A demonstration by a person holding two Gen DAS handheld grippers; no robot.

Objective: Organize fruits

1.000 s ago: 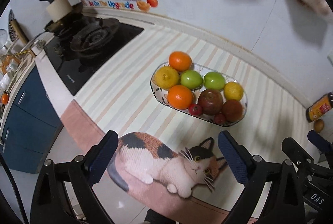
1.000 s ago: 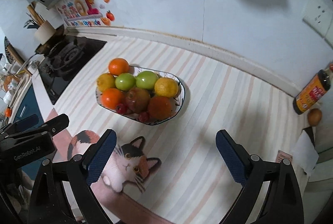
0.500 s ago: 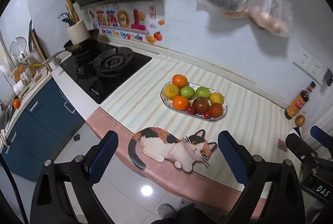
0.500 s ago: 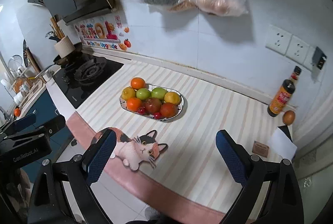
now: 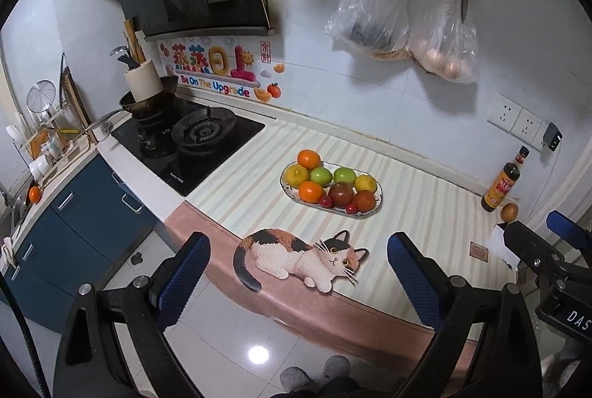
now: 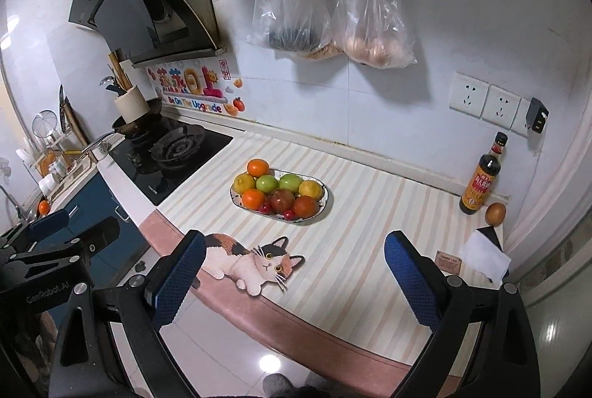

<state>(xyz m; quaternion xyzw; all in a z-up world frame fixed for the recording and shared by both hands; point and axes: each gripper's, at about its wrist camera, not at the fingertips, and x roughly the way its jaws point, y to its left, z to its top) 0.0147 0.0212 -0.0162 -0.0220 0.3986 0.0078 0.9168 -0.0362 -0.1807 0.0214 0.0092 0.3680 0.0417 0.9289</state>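
Both claws spread wide, empty: left claw (image 5: 296, 276), right claw (image 6: 294, 272), held well back off the table (image 6: 370, 250) edge. Fruit plate (image 5: 370, 213) sits ahead, well apart, fully loaded with oranges, apples, lemons. Judged: sorting looks done; one brown fruit (image 6: 495, 213) lies far right of my right claw, beside the sauce bottle (image 6: 480, 184). Next reach goes there. Paper (image 6: 484, 259) lies on that path.
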